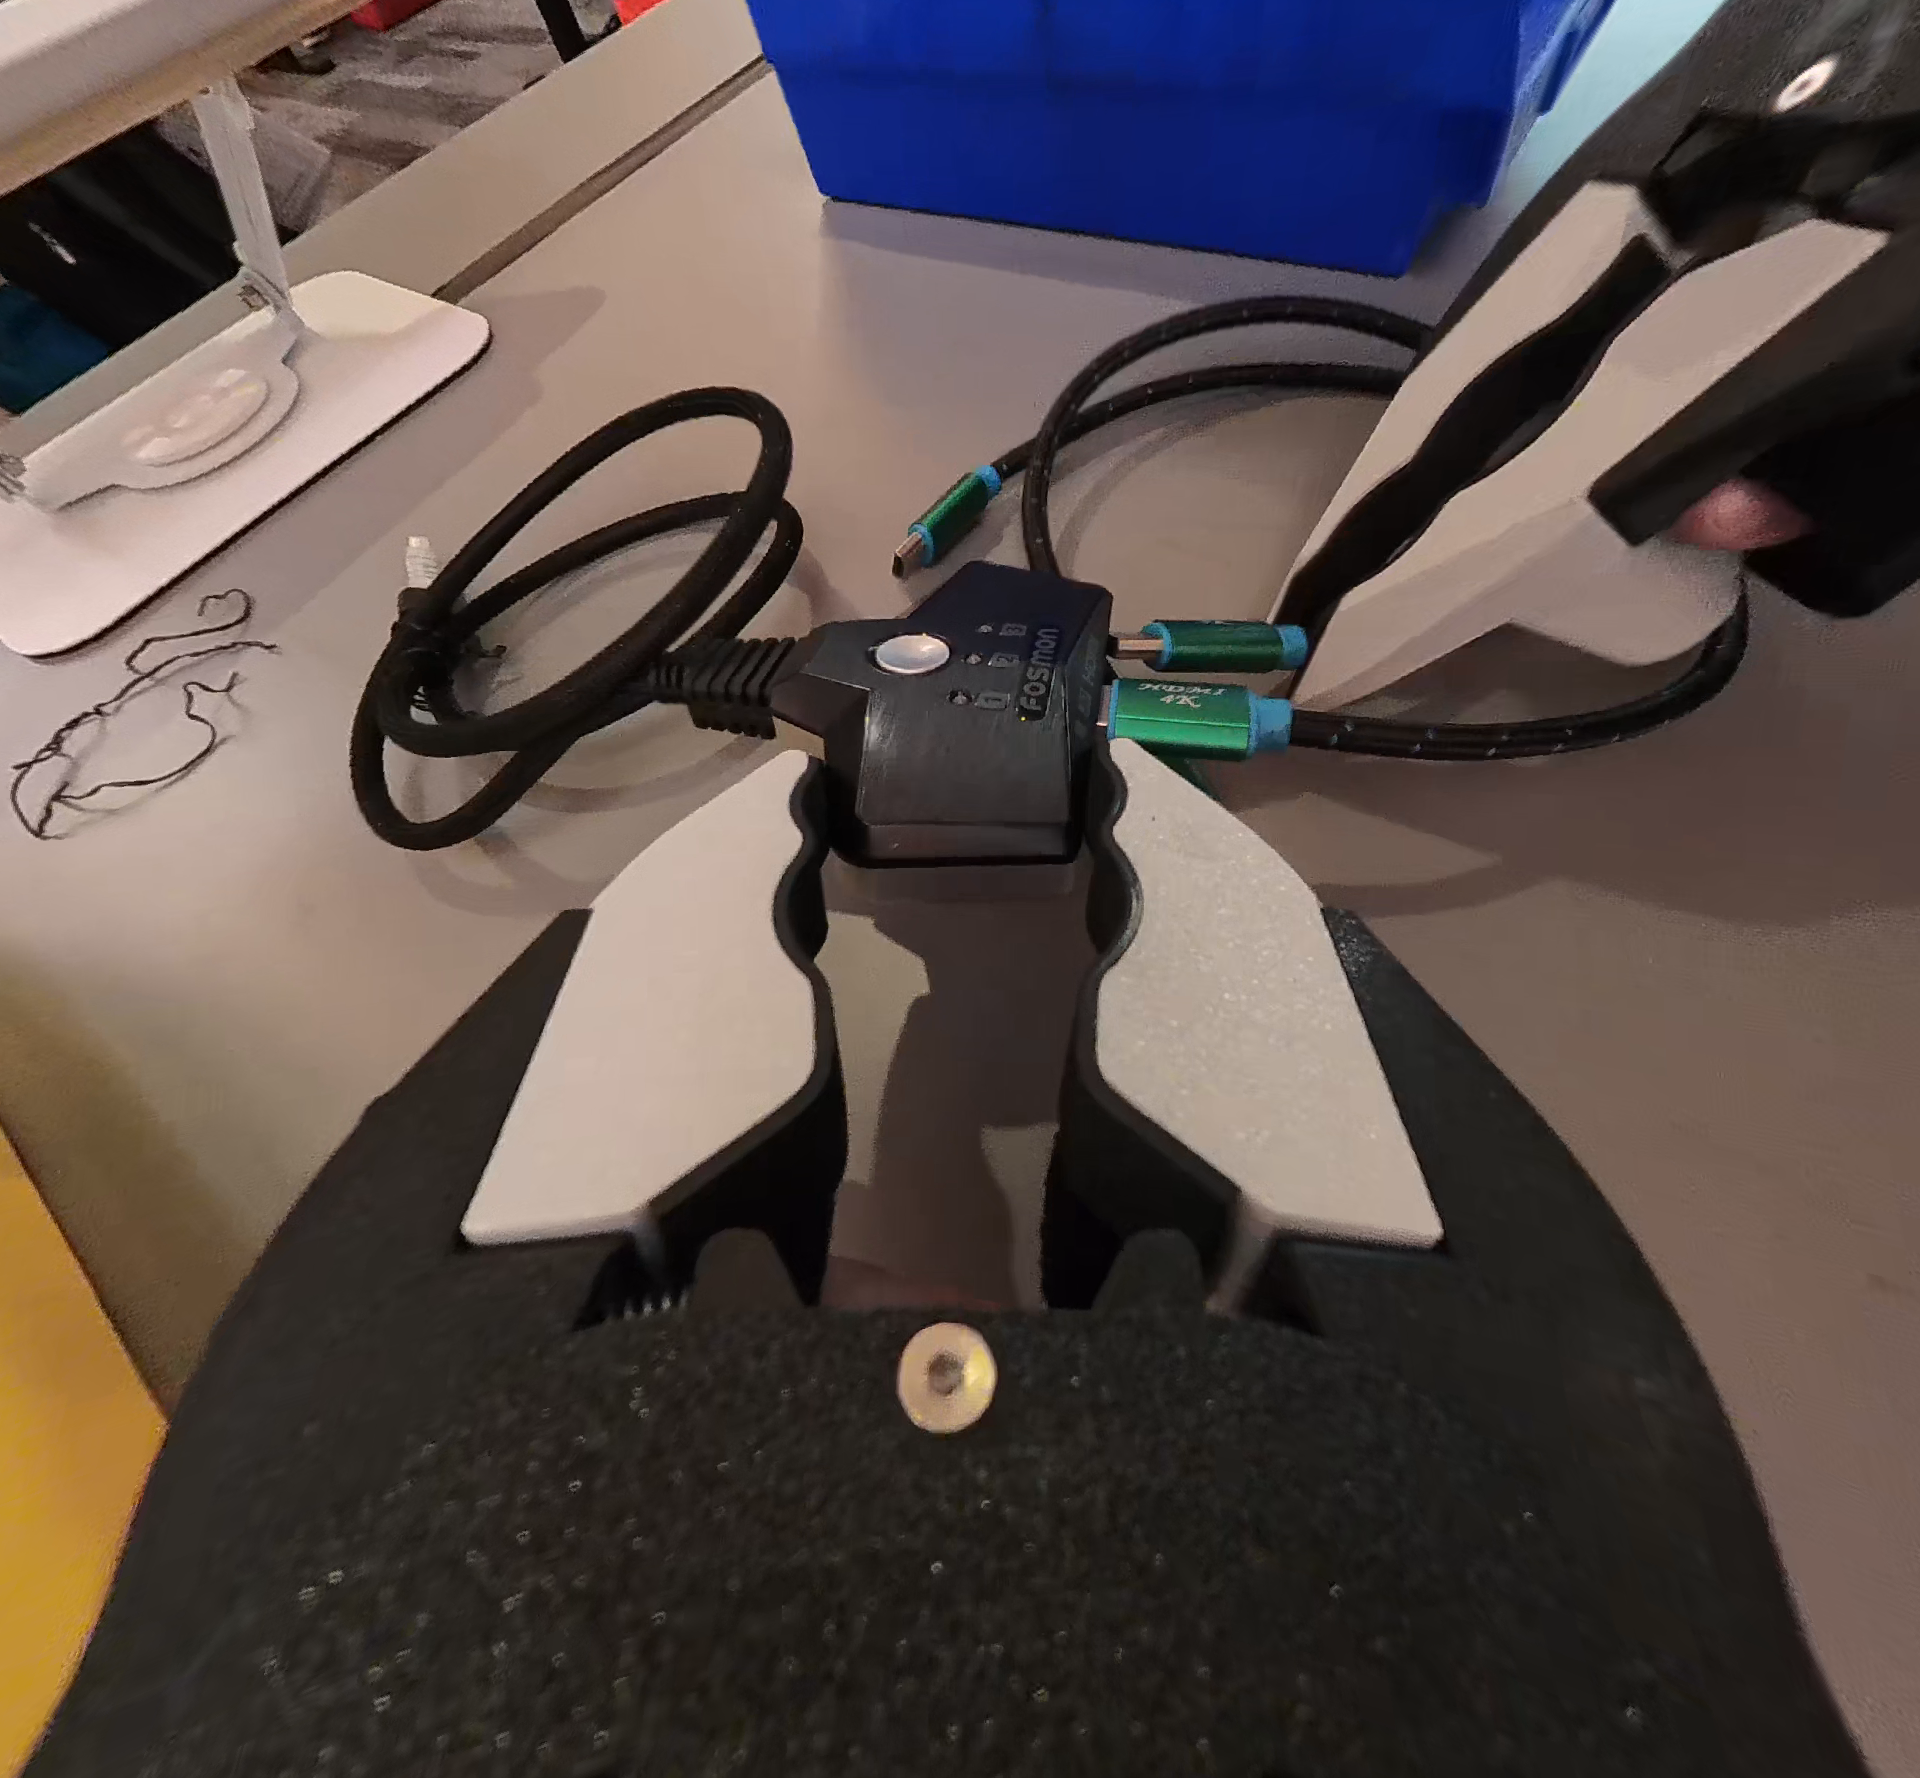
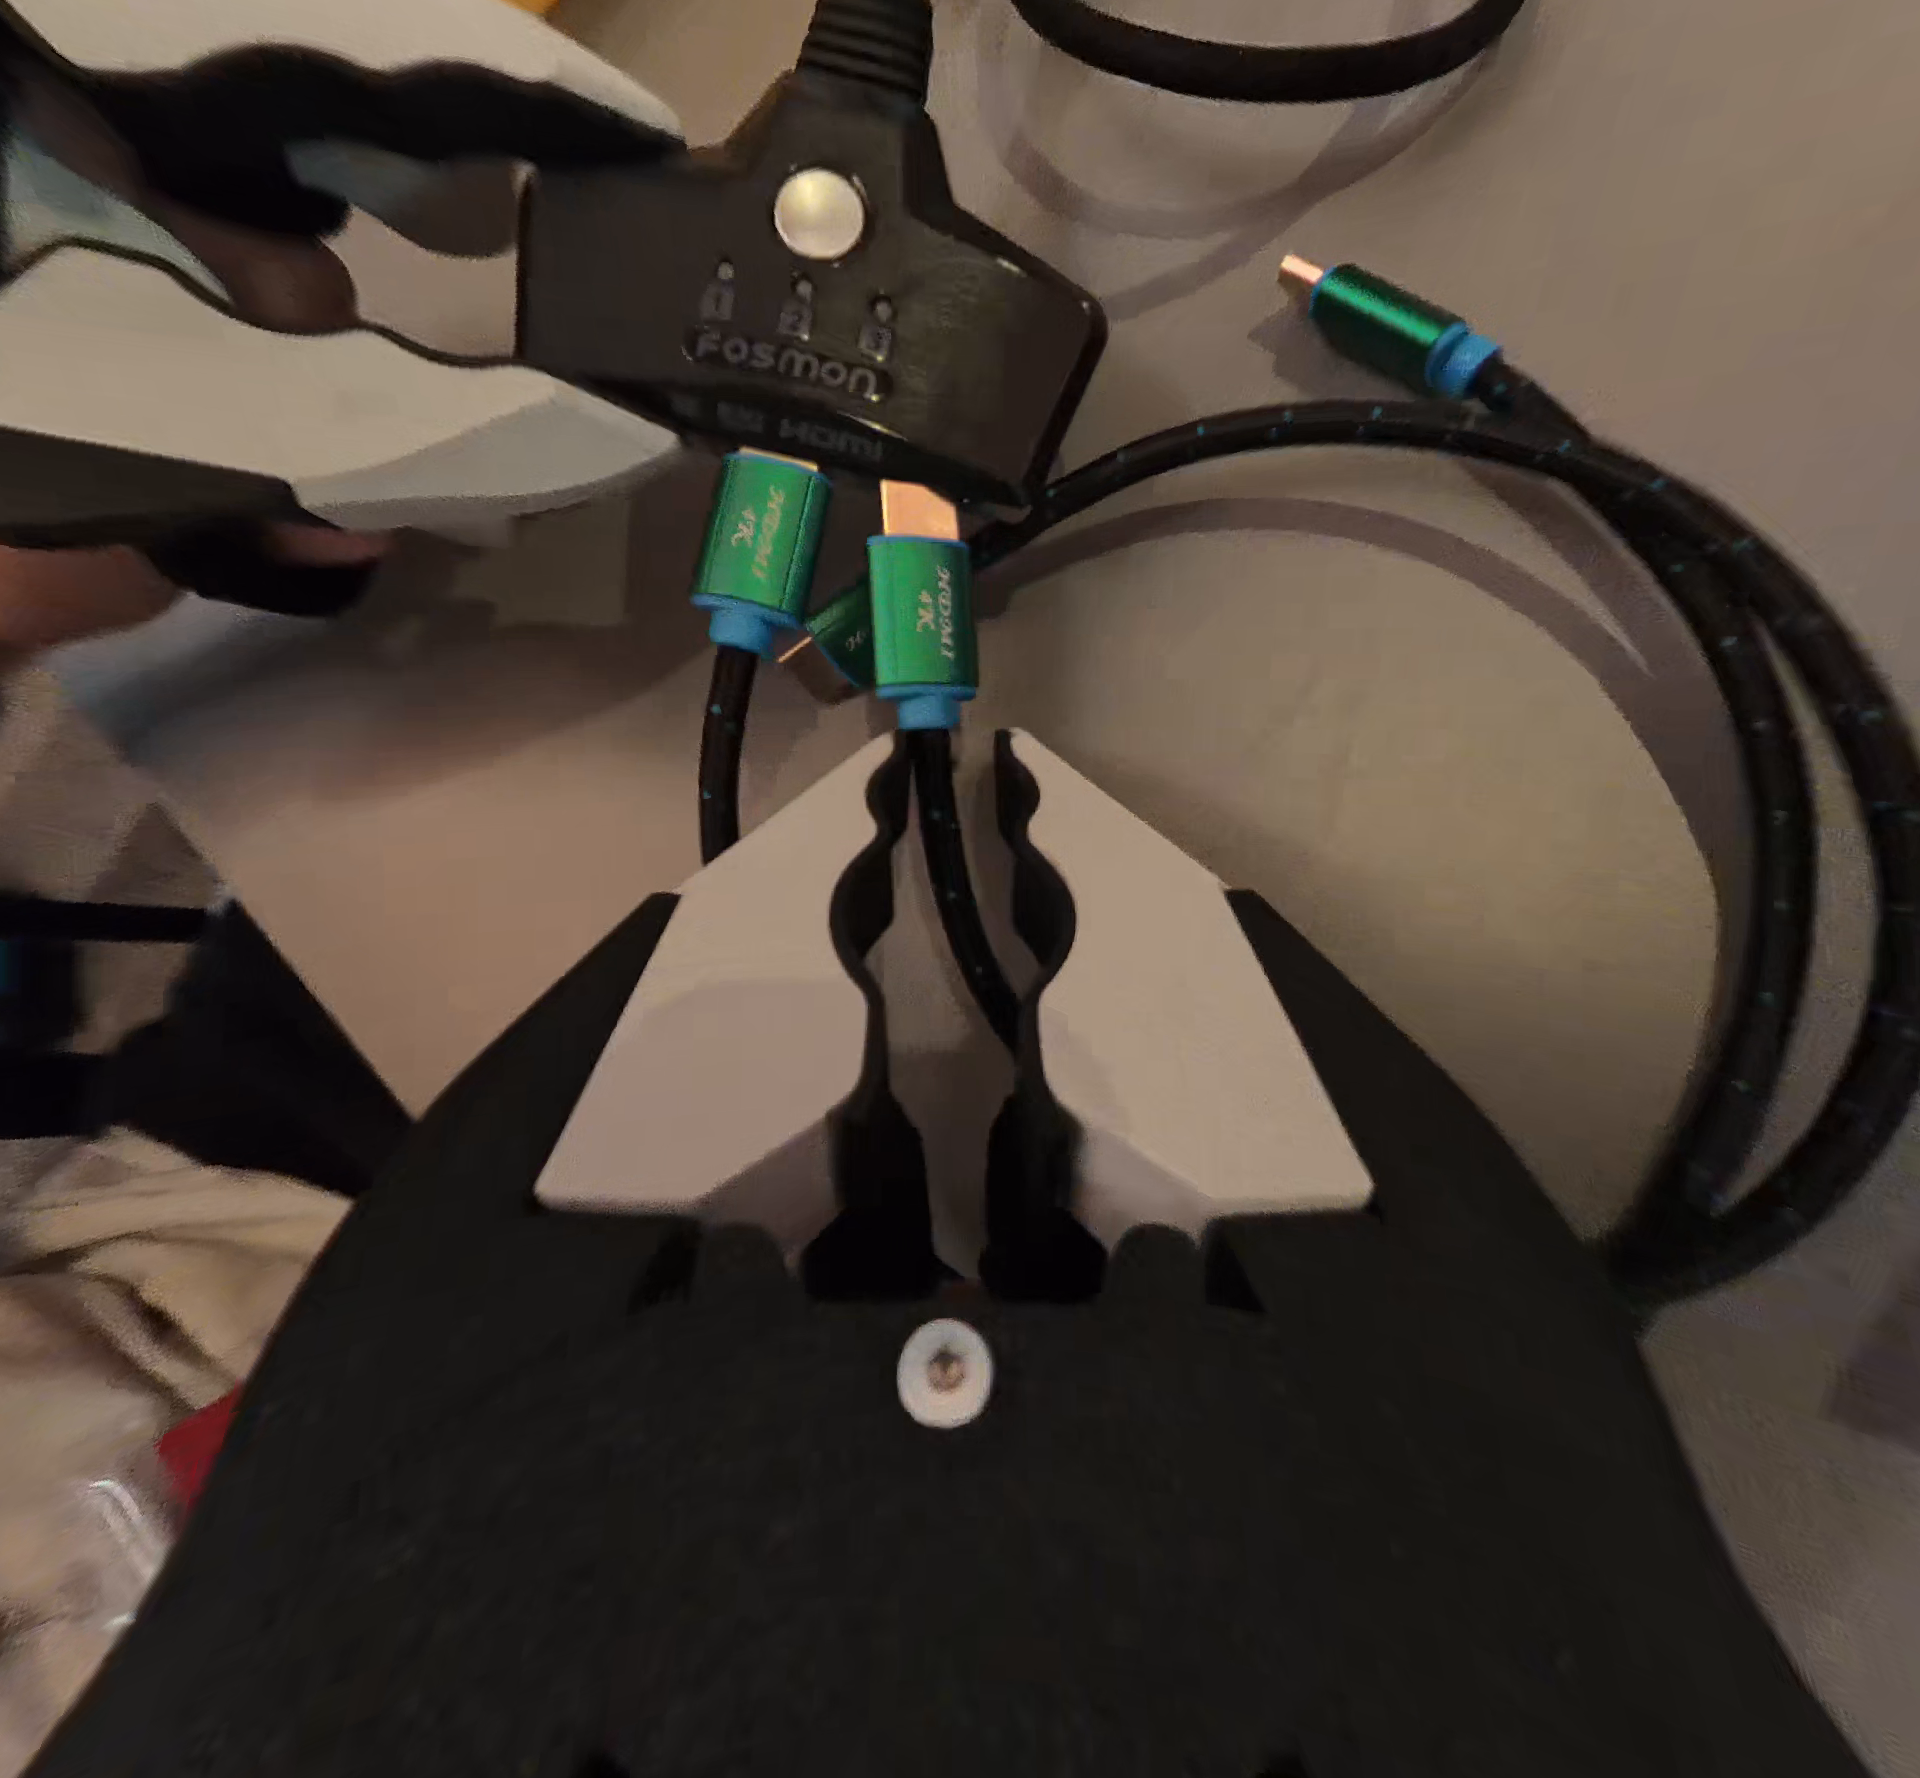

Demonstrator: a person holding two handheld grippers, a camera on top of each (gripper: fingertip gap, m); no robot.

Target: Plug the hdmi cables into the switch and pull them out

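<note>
The black HDMI switch (image 1: pixel 966 720) (image 2: pixel 810 315) sits between my left gripper's (image 1: pixel 954 772) (image 2: pixel 623 294) fingers, which are shut on its side. One green HDMI plug (image 1: pixel 1200 715) (image 2: pixel 764 539) is fully in a port. A second green plug (image 1: pixel 1216 648) (image 2: pixel 920 622) sits at the middle port with its metal tip showing. My right gripper (image 2: pixel 948 741) (image 1: pixel 1299 684) is shut on that plug's braided cable (image 2: pixel 930 793) just behind the blue collar. A third plug (image 1: pixel 956 513) (image 2: pixel 1387 326) lies free on the table. Another green plug (image 2: pixel 836 637) lies under the held one.
The switch's own black cable (image 1: pixel 582 523) (image 2: pixel 1247 14) is coiled to the left. A blue bin (image 1: pixel 1143 45) stands at the back of the grey table (image 1: pixel 1558 897). A white stand (image 1: pixel 208 378) and a loose black thread (image 1: pixel 125 720) are at the left.
</note>
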